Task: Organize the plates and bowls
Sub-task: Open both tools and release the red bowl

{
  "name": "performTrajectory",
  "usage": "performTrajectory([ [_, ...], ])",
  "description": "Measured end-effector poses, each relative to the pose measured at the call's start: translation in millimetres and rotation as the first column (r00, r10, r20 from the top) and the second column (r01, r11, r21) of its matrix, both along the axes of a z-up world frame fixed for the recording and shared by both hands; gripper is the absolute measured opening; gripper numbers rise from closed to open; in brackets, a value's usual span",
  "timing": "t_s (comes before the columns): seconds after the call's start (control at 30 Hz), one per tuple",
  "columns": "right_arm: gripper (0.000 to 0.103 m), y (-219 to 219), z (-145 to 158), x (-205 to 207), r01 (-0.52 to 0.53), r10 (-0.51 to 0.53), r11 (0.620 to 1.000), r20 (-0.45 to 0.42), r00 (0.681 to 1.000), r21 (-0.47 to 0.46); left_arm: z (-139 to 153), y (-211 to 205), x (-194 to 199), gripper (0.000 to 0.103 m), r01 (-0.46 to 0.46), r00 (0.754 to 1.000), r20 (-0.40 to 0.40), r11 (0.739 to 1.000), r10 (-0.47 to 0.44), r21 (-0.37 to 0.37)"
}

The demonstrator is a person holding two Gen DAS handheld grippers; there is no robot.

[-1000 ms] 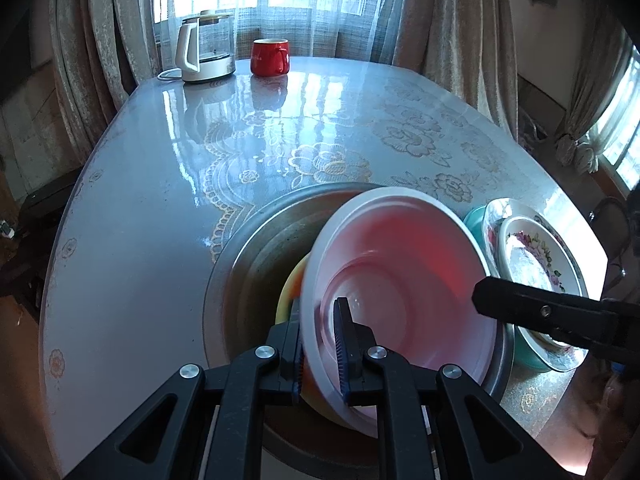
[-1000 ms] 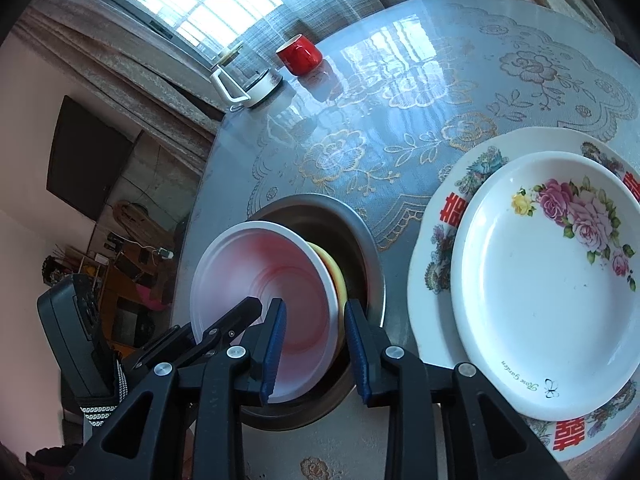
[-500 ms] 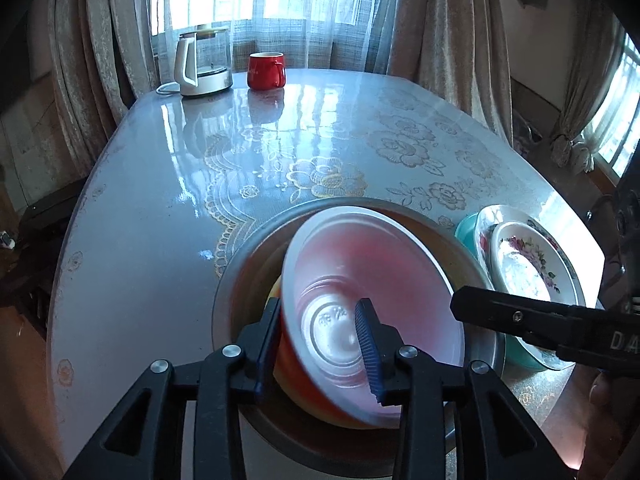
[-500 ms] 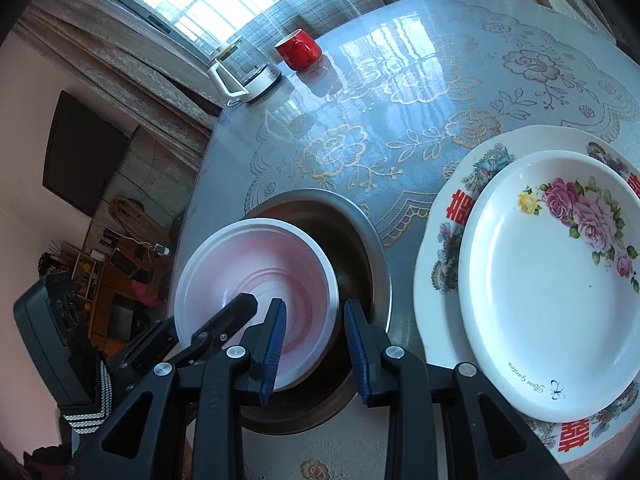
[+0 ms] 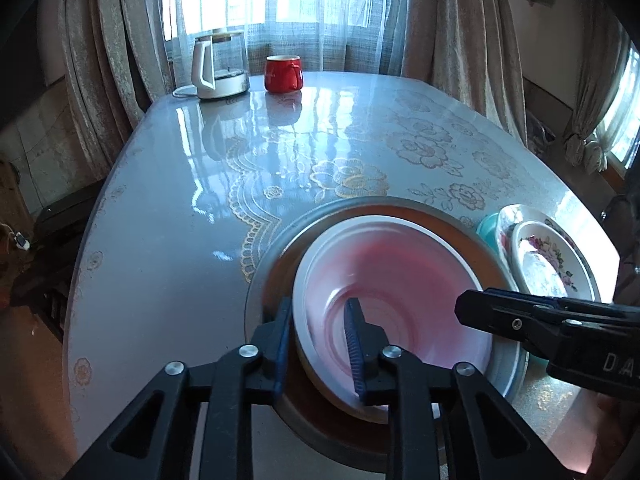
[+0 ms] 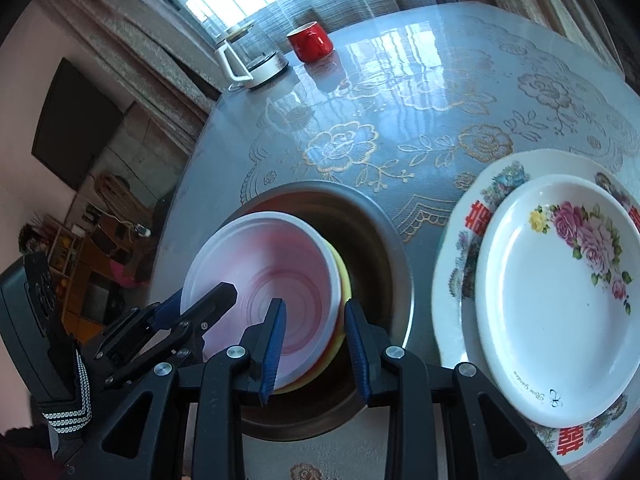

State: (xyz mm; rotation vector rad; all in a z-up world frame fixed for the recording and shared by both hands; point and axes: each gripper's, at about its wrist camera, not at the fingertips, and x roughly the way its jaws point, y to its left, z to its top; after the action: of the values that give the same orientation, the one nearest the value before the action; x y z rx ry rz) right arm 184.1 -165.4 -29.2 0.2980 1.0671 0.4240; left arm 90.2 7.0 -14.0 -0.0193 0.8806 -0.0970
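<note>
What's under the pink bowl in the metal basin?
A yellow bowl shows under the pink bowl, both inside the basin. Anything lower is covered.

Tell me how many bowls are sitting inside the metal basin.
2: a pink bowl nested on a yellow bowl, inside the metal basin. More could be hidden underneath.

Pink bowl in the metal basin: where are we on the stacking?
Done: small floral plate sits on the large plate, over a teal dish. In hand: left gripper straddles the pink bowl rim, nested in the yellow bowl inside the metal basin. Left: letting go.
</note>
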Motion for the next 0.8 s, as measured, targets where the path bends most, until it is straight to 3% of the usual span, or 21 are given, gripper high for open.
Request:
performTrajectory([
  [0.27, 0.033, 3.0, 2.1, 6.2, 0.002, -0.001, 1.000, 0.022, 1.000, -0.028, -1.5, -9.7, 5.3, 0.022, 0.014, 1.000, 0.027, 0.999, -0.015, 0.051],
  [0.53, 0.033, -3.1, 3.9, 11.4, 0.023, -0.022, 0.999, 0.029, 0.999, -0.048, -0.9, -15.1, 10.9, 0.022, 0.016, 0.999, 0.030, 0.999, -0.017, 0.041],
  [0.7, 0.033, -10.6, 9.6, 4.9, 0.028, -0.027, 1.000, 0.062, 0.998, -0.007, 3.7, -3.4, 7.7, 0.039, -0.017, 1.000, 0.022, 0.999, 0.018, -0.027],
  [0.8, 0.034, -20.1, 19.8, -1.9, 0.052, -0.054, 0.998, 0.106, 0.993, 0.022, 9.6, 5.2, 1.4, 0.042, -0.030, 0.999, 0.043, 0.998, 0.033, -0.058],
])
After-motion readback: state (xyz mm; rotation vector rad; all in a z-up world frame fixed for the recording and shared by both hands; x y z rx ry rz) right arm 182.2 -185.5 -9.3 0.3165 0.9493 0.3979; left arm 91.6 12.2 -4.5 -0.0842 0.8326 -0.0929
